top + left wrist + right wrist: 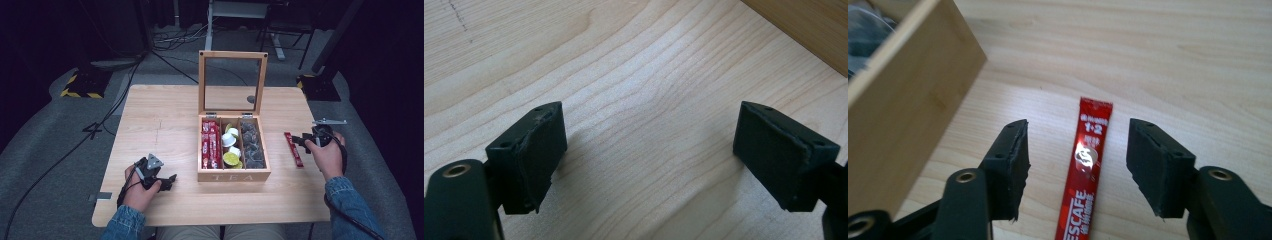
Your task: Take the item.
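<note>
The table point(165, 115) is bearing an open wooden tea box point(233, 175), sitting left of the right gripper point(1075, 165) and holding red sachets point(211, 145), pods point(231, 150) and dark packets point(252, 145). That gripper's jaws are standing apart, straddling a red coffee stick point(1083, 185) lying flat, untouched. The left gripper point(644, 160) is resting agape over bare wood.

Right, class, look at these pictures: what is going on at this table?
A person works with two hand-held grippers beside an open wooden tea box. The right gripper stands open over a red coffee stick lying flat on the table to the right of the box. The left gripper rests open and empty near the box's front left corner.
</note>
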A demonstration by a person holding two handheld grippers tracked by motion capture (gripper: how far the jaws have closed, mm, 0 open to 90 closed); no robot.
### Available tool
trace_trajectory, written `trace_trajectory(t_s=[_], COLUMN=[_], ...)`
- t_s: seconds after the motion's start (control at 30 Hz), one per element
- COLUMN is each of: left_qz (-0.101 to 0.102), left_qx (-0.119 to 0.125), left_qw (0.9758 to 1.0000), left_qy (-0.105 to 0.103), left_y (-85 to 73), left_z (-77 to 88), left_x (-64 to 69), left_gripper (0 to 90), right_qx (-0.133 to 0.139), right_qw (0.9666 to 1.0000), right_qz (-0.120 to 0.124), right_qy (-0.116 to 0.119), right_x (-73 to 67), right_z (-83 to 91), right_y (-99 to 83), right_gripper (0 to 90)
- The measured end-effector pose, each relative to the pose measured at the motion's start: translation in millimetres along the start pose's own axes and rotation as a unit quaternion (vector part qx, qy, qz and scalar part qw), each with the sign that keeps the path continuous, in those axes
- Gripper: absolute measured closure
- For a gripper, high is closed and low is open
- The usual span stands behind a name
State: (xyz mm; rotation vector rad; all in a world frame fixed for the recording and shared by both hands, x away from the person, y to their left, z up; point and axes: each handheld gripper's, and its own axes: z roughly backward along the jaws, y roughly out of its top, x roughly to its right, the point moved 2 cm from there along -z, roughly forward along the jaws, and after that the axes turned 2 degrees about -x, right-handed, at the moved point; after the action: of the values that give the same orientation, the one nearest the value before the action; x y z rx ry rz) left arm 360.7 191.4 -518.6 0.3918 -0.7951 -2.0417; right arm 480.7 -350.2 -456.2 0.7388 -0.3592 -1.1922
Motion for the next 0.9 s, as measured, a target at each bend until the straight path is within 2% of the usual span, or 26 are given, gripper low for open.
trace_trajectory(t_s=[0.2, 0.27, 0.47, 0.9], left_qz=[0.001, 0.000, -0.001, -0.004], left_qx=[-0.002, -0.001, -0.002, -0.003], left_qw=[1.0000, 1.0000, 1.0000, 1.0000], left_qy=[0.000, -0.001, -0.001, -0.002], left_y=[0.4, 0.8, 1.9, 2.7], left_z=[-0.2, -0.6, -1.6, -2.2], left_x=[-0.1, -0.4, -0.8, -1.3], left_gripper=[14.2, 14.0, 13.8, 13.4], right_qx=[0.037, 0.054, 0.090, 0.122], right_qw=[0.9990, 0.9977, 0.9936, 0.9862], right_qz=[0.011, 0.022, 0.035, 0.070], right_qy=[0.023, 0.035, 0.058, 0.087], right_x=[-8.2, -12.6, -26.7, -59.6], right_z=[15.3, 20.1, 32.6, 51.6], right_y=[10.4, 14.7, 27.2, 51.4], right_gripper=[41.6, 41.5, 40.4, 40.0])
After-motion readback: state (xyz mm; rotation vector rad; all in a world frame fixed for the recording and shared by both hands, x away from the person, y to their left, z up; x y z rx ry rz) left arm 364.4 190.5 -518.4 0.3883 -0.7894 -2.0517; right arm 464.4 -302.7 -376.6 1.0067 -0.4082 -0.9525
